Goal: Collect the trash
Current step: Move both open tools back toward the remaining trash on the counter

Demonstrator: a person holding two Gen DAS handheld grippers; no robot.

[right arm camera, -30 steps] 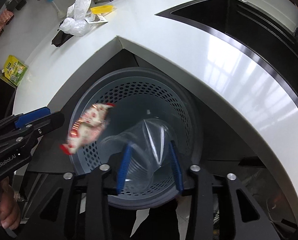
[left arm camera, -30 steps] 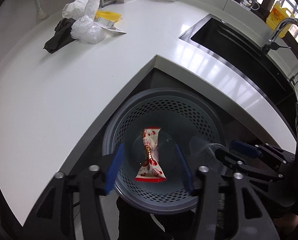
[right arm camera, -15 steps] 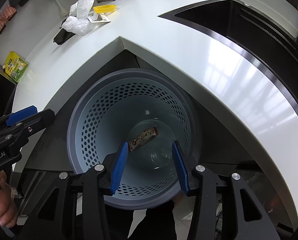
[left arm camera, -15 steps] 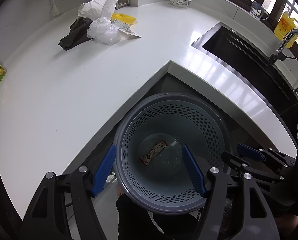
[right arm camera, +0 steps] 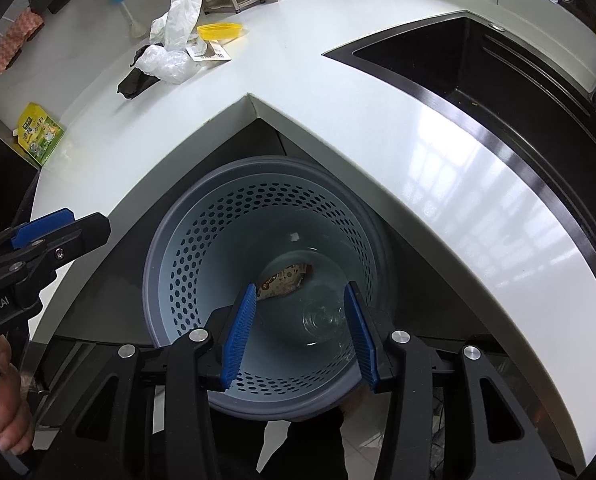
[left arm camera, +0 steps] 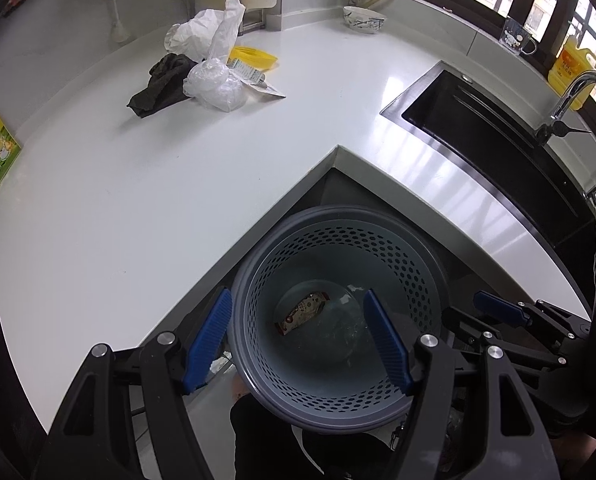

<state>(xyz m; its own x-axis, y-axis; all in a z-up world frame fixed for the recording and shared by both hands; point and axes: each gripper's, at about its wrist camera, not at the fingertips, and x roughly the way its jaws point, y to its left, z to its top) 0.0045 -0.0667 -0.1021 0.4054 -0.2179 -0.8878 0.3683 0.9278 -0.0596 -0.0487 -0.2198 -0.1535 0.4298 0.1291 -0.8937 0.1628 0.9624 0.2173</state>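
The snack wrapper [left arm camera: 303, 311] lies at the bottom of the perforated bin [left arm camera: 338, 216] beside a clear cup [right arm camera: 323, 317] — below our empty, parted left gripper [left arm camera: 298, 340] and right gripper [right arm camera: 300, 336], both clear of the rim.

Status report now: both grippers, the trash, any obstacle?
Left hand-held gripper open, empty. Right hand-held gripper open, empty. Wrapper and clear cup lie in bin. More trash waits on counter; nothing in the way.
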